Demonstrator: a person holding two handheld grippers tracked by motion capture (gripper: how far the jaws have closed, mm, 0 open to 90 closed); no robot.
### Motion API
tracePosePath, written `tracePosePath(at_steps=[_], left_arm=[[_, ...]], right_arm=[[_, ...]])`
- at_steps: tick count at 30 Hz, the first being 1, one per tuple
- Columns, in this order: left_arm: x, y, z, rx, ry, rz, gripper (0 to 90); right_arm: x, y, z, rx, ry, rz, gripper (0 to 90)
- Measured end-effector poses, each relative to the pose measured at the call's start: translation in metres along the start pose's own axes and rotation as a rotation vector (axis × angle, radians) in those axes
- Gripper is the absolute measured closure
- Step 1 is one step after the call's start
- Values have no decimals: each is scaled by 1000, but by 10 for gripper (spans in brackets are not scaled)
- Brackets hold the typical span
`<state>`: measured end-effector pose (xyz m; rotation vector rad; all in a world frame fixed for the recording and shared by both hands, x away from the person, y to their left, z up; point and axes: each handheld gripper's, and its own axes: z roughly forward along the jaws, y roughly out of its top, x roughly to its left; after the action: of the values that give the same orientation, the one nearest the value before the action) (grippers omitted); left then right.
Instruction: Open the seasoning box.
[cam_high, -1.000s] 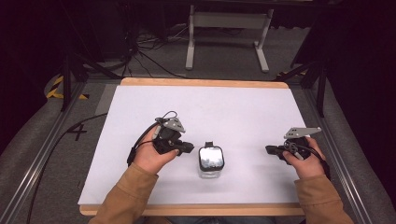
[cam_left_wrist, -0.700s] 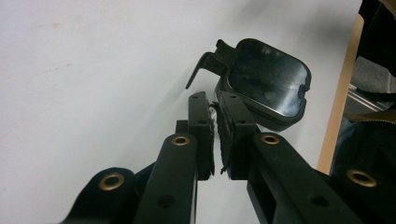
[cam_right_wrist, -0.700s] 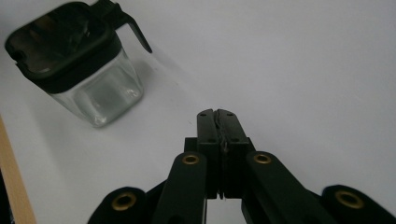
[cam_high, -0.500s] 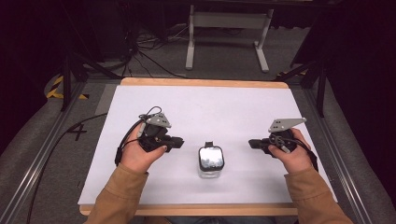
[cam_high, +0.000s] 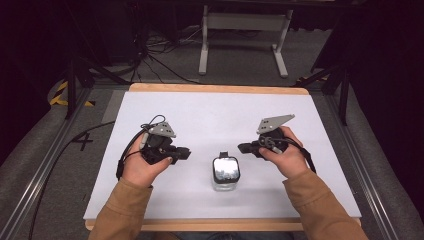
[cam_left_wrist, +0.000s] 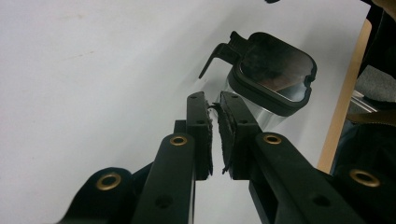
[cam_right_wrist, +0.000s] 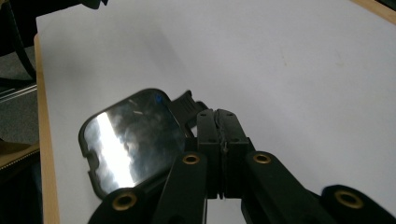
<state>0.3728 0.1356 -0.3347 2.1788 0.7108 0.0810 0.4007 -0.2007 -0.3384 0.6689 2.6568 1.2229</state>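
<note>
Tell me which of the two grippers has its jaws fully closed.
The right gripper: its pads meet with no gap. The left gripper shows a narrow slit between its pads, nothing held.

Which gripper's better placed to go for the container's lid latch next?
Probably right. The right gripper, jaws shut, sits just beside the latch of the container. The left gripper is farther off, jaws slightly parted.

White table sheet (cam_high: 200, 115) on wooden board (cam_high: 215, 88); grey metal stand (cam_high: 243, 22) beyond; black cables (cam_high: 150, 55) on carpet; yellow-black tape (cam_high: 62, 95) at left.
</note>
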Motion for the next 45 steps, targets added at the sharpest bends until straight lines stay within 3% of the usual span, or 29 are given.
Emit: tracePosePath(at_steps=[6,12,30,45], left_arm=[[2,-3,-4,5,2,-1,825],[3,-3,-3,16,-4,1,825],[-2,0,4,39,-15,21,826],[-11,3,18,79,-55,57,834]], right_arm=[[3,12,27,27,39,-20,899],[2,15,36,30,52,-23,898],[-5,13,41,37,56,8,900],[-5,14,42,49,63,41,900]])
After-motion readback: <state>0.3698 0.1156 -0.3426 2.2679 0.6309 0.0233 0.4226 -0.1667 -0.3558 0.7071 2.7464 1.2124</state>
